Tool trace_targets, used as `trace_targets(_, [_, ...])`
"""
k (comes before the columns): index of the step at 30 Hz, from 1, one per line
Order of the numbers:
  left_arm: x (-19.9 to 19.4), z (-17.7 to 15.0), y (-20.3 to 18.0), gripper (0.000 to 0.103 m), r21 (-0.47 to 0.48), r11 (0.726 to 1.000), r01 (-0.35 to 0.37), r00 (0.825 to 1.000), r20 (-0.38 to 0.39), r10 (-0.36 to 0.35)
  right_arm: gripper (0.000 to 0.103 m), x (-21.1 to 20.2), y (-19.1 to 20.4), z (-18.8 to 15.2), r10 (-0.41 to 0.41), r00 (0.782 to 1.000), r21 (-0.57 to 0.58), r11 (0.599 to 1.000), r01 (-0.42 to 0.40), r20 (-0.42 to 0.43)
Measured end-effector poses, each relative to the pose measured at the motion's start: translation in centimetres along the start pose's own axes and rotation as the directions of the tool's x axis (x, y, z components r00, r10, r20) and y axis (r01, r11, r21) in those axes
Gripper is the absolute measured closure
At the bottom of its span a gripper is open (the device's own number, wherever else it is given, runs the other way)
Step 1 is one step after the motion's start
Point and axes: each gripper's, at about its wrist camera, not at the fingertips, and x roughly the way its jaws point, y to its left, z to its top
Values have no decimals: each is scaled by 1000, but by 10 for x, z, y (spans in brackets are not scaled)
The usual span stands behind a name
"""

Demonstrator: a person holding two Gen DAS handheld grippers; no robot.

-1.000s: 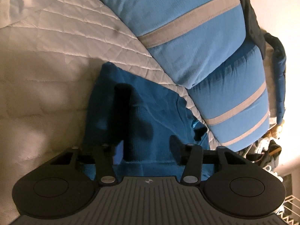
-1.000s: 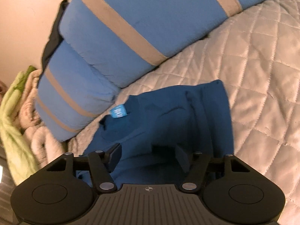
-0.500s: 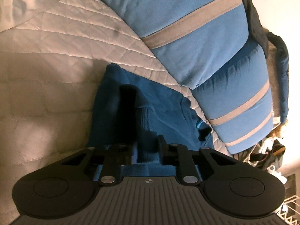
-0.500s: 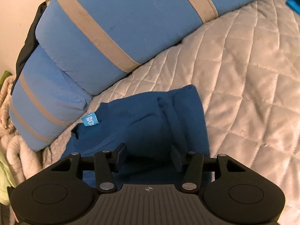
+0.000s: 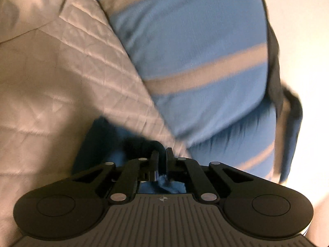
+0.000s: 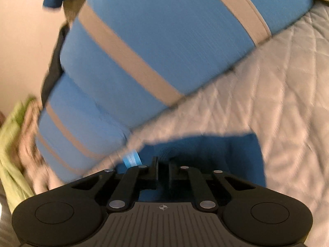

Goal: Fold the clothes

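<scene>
A pale quilted bedspread [image 6: 277, 94] fills most of both wrist views, and across its far side lie two blue pillows with grey stripes [image 5: 185, 47], stacked at a slant; a heap of green and beige laundry [image 6: 14, 135] shows at the far left of the right wrist view. On the quilt just near of the pillows lies the dark blue garment [image 6: 226, 154], and its near edge runs across under both tools, so its long axis lies left to right in front of them, with the body of the cloth stretching away toward the pillows. A small light blue label [image 6: 132, 159] sits on the garment just left of the right tool's fingers. The left gripper [image 5: 162, 154] has just clamped down, and a bunched fold of the blue cloth stands pinched between its fingers. The right gripper [image 6: 163, 161] has likewise just closed, fingers nearly together with dark cloth between them. Each hand holds its own end of the near edge, neither nearer than the other, so the coming move is probably to carry that edge toward the far side to make a fold.
</scene>
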Motion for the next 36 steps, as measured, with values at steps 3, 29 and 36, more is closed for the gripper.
trace_targets(3, [6,4,0,52,-32,999,-25,997,70,27,80,5,-2,12,39,991,45,998,-45,126])
trace_targets(29, [-83,-81,-46,35,513,740,-435,900,280,335,0,-46,100,-70,-476,830,-592,592,547,291])
trace_targets(36, [-101,-93,-62,35,589,653,-477,879,321,353,0,-64,110,-80,-472,829,-605,578,548,300])
